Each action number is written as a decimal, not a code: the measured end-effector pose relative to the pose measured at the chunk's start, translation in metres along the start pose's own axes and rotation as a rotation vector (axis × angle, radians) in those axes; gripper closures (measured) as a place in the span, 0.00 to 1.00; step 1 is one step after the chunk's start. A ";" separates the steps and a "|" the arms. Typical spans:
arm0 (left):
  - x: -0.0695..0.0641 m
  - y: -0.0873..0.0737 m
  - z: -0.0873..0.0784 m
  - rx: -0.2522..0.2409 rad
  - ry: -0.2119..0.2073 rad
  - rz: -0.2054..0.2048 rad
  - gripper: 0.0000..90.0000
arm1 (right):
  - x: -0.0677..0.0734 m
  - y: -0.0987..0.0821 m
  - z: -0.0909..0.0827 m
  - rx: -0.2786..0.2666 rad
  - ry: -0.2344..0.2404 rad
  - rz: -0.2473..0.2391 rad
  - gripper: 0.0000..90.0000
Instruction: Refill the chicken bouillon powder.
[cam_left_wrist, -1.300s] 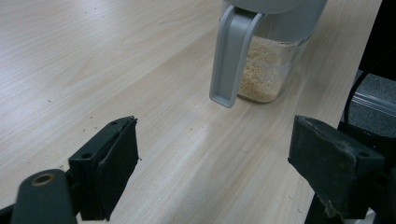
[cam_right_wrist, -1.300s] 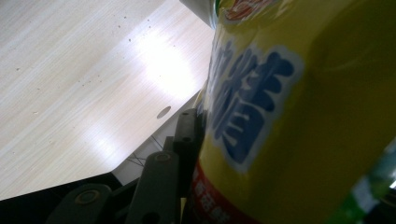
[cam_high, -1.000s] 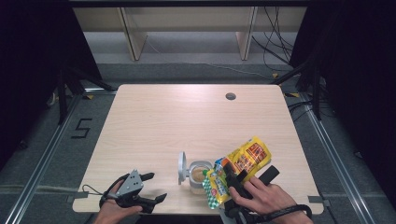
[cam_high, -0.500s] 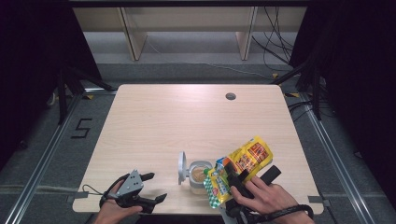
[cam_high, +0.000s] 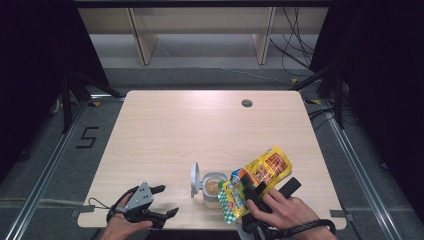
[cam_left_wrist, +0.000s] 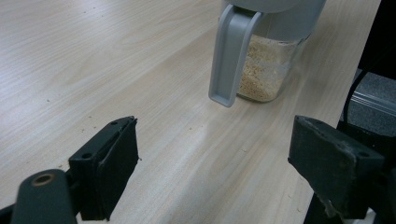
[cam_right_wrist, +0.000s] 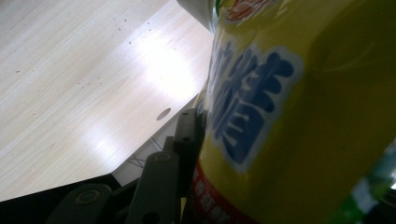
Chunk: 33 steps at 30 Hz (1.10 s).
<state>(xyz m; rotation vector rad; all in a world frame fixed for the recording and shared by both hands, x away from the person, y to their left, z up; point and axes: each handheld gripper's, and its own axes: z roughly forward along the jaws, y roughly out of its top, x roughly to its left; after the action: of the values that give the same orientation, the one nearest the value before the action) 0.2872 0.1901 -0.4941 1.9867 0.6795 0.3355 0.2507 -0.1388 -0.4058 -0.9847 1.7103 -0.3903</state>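
Two grippers split the work: our right gripper (cam_high: 250, 192) clamps the yellow snack bag (cam_high: 257, 177) tilted over the open-lidded container (cam_high: 214, 187) (presumably for pouring), while our left gripper (cam_high: 161, 201) rests nearby, jaws apart and empty.

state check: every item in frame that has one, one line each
container: upright near the table's front edge, lid flipped open, partly filled with pale grains.
yellow bag: tilted, top end over the container, clamped.
left hand-held gripper: open, nothing between its jaws, low at the table.
right hand-held gripper: shut on the bag.
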 end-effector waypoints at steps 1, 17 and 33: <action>0.000 0.000 0.000 0.000 0.000 0.000 0.17 | 0.000 0.000 0.000 -0.001 -0.002 0.000 0.79; 0.000 0.000 0.000 -0.005 -0.004 -0.009 0.17 | -0.001 -0.001 0.000 -0.002 -0.003 -0.001 0.80; 0.001 0.001 0.001 -0.013 -0.008 0.009 0.17 | 0.000 -0.001 -0.001 -0.008 -0.018 0.031 0.80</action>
<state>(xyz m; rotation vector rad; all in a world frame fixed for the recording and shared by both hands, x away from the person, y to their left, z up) 0.2887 0.1902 -0.4940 1.9784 0.6616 0.3369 0.2503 -0.1398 -0.4048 -0.9632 1.7103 -0.3539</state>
